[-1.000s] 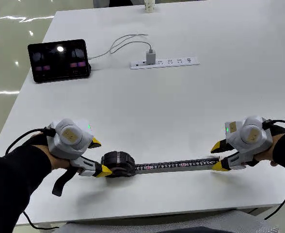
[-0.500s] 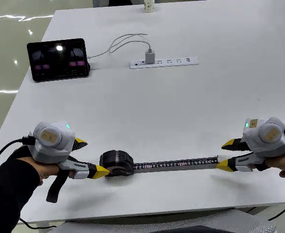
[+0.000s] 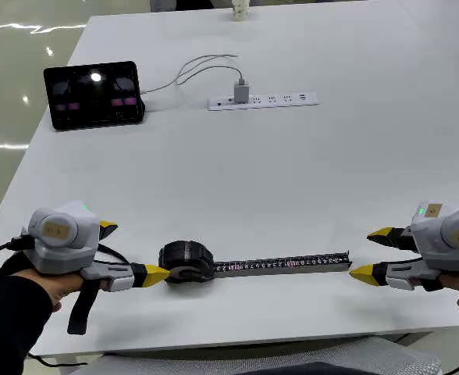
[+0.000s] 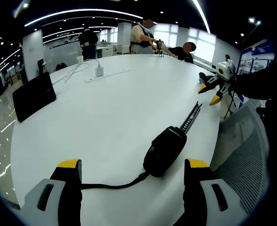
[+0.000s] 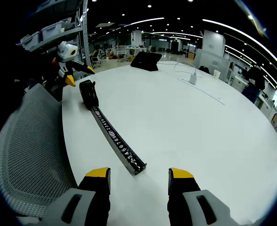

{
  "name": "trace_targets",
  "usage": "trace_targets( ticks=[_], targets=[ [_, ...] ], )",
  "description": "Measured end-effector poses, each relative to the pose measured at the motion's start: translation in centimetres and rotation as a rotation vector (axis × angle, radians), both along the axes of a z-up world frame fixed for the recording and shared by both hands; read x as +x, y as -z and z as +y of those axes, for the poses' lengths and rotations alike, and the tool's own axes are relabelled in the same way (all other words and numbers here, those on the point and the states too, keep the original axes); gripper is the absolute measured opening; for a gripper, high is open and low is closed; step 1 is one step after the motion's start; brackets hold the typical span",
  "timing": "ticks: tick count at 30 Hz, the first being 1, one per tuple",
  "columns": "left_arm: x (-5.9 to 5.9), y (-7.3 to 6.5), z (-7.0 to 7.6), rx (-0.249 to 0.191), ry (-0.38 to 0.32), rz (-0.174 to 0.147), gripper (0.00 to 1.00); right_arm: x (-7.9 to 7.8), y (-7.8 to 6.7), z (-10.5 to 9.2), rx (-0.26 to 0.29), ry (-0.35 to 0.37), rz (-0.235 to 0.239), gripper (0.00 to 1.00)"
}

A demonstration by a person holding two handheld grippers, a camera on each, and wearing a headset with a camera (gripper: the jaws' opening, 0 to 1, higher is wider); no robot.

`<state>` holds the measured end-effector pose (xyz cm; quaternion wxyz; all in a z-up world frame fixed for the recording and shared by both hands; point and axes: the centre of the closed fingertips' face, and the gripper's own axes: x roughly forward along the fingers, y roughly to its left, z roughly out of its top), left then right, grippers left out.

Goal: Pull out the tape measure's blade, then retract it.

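Note:
The black tape measure case lies near the table's front edge, its marked blade stretched flat to the right. My left gripper is open just left of the case and holds nothing. My right gripper is open a little past the blade's end, apart from it. In the left gripper view the case sits ahead between my open gripper's jaws, its black strap trailing toward me. In the right gripper view the blade runs from just ahead of my open gripper back to the case.
A dark tablet stands at the back left. A white power strip with a charger and cable lies mid-table. A cup stands at the far edge. A grey mesh chair is below the front edge. People stand beyond the table.
Both grippers have drawn outward, the left away from the case, the right off the blade's end. The tape stays on the table with the blade out.

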<state>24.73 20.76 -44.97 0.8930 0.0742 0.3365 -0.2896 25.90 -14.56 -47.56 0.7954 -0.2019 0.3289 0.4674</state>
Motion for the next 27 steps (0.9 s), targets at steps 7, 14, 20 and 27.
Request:
trace_targets(
  ticks=[7, 14, 20, 27],
  targets=[
    [-1.0, -0.2, 0.9, 0.010, -0.008, -0.027, 0.91, -0.5, -0.3, -0.9, 0.003, 0.037, -0.032, 0.49],
    [-1.6, -0.2, 1.5, -0.019, -0.050, -0.032, 0.96, -0.8, -0.7, -1.3, 0.030, 0.054, -0.015, 0.57],
    [-2.3, -0.2, 2.6, -0.012, -0.074, -0.046, 0.99, -1.1, -0.6, -2.0, 0.048, 0.068, 0.004, 0.66],
    [-3.2, -0.2, 3.8, -0.027, -0.101, -0.053, 0.99, -1.4, -0.7, -2.6, 0.073, 0.090, 0.018, 0.84]
  ],
)
